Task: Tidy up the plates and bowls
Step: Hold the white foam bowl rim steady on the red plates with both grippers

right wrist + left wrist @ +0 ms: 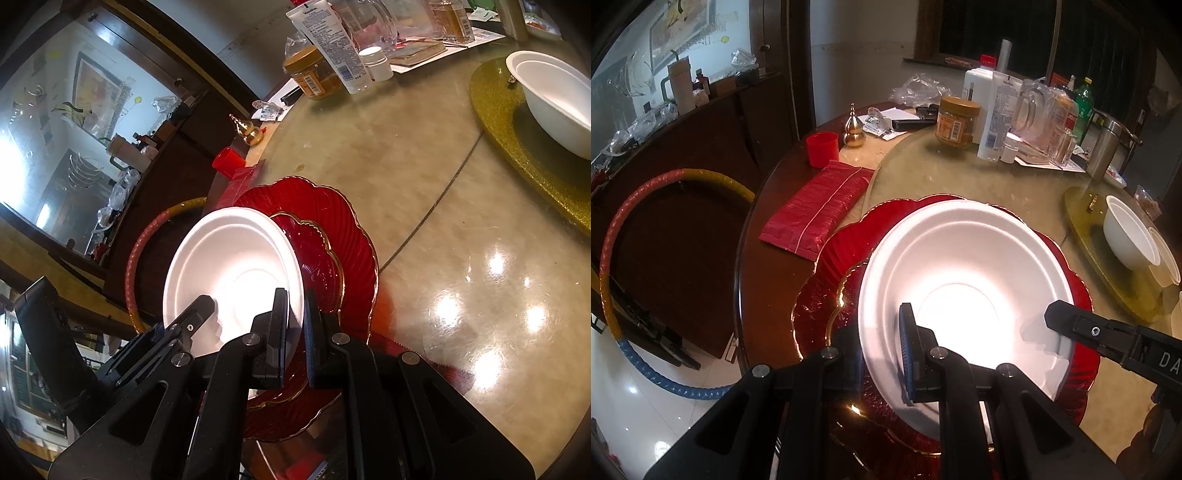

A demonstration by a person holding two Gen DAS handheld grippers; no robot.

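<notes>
Both grippers are clamped on the white foam plate (964, 273), left gripper (886, 354) at its near-left rim, right gripper (295, 325) at its near-right rim, atop the red plates (332, 236) directly ahead.

A round dark-wood dining table (764, 266) with a glass turntable (979, 184) stands on glossy white floor tiles (646, 398), beside a dark sideboard (701, 147) under a large wall mirror (635, 62); dark curtains (997, 26) hang behind.
</notes>
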